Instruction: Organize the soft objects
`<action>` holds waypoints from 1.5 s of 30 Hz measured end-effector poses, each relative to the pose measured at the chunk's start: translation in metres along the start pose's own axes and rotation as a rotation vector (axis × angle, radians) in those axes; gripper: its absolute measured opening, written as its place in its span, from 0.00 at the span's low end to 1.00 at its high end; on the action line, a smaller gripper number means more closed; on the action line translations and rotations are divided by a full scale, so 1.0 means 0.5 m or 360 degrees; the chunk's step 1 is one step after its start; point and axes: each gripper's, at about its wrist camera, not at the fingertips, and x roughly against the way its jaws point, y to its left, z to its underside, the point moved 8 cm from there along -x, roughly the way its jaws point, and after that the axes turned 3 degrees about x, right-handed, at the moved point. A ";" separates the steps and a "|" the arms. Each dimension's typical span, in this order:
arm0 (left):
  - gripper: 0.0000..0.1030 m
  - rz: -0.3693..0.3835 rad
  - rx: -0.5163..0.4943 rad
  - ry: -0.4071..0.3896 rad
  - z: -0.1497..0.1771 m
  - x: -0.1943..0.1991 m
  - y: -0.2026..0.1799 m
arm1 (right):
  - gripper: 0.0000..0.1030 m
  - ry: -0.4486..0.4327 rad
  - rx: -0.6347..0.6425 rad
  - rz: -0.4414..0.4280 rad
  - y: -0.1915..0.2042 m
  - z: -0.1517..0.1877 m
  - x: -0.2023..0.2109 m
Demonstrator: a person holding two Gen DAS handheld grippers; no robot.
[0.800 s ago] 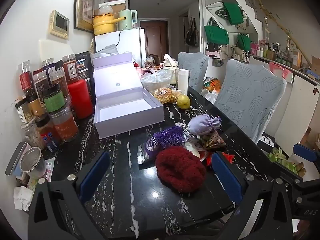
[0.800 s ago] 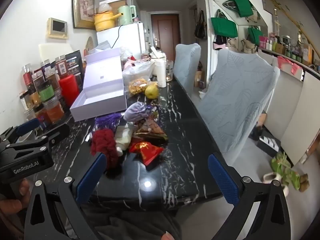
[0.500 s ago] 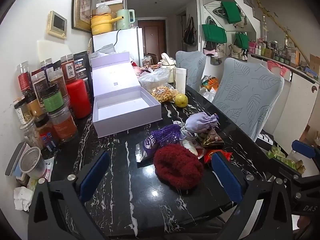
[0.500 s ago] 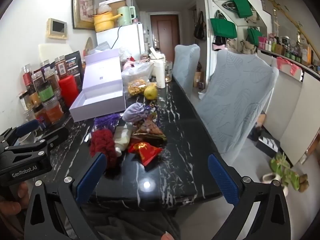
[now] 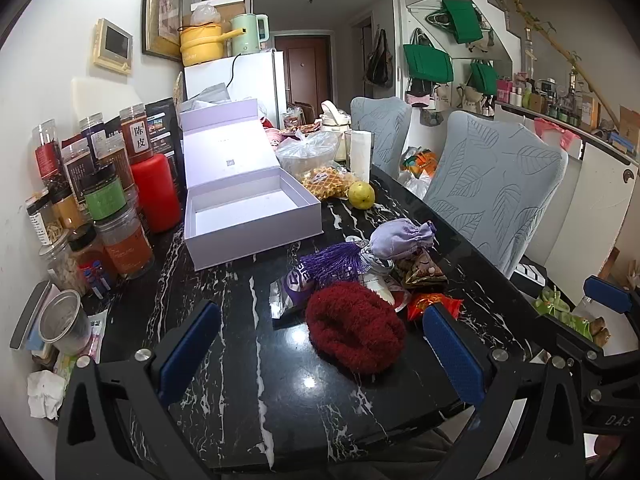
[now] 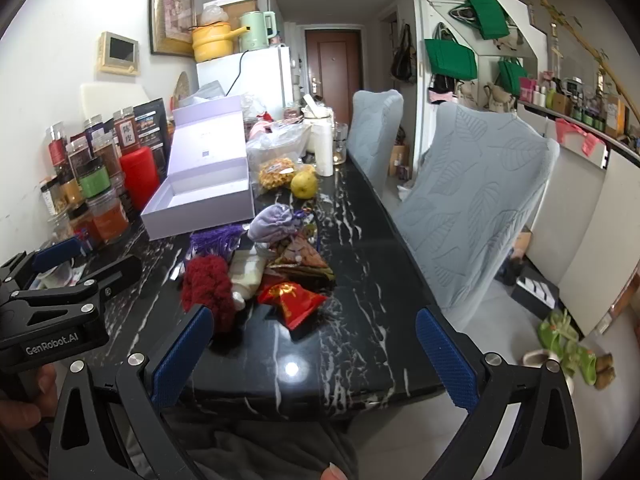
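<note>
Dark-red fuzzy bundle (image 5: 354, 332) lies mid-frame on the counter (image 5: 248, 380), between the left gripper (image 5: 320, 354)'s wide-open, empty fingers. Closing carelessly could snag the foil packet (image 5: 288, 292) touching it; the right gripper (image 6: 316, 356) gapes too.

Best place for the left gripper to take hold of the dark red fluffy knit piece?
Grip the dark red fluffy knit piece across its bunched middle, coming from the near table edge with the open left gripper. It lies low, nearest that gripper; pouches crowd its far side.
</note>
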 end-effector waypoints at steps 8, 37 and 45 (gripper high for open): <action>1.00 0.0005 0.0003 0.0004 0.001 -0.001 0.001 | 1.00 -0.0004 0.0001 -0.0001 0.000 0.001 0.000; 1.00 0.0018 -0.0001 0.0008 0.002 0.006 -0.003 | 1.00 0.0001 0.0005 -0.0009 0.001 0.005 -0.002; 1.00 0.0020 -0.0001 0.0013 0.002 0.006 -0.005 | 1.00 0.0001 0.0008 -0.0007 0.000 0.006 -0.002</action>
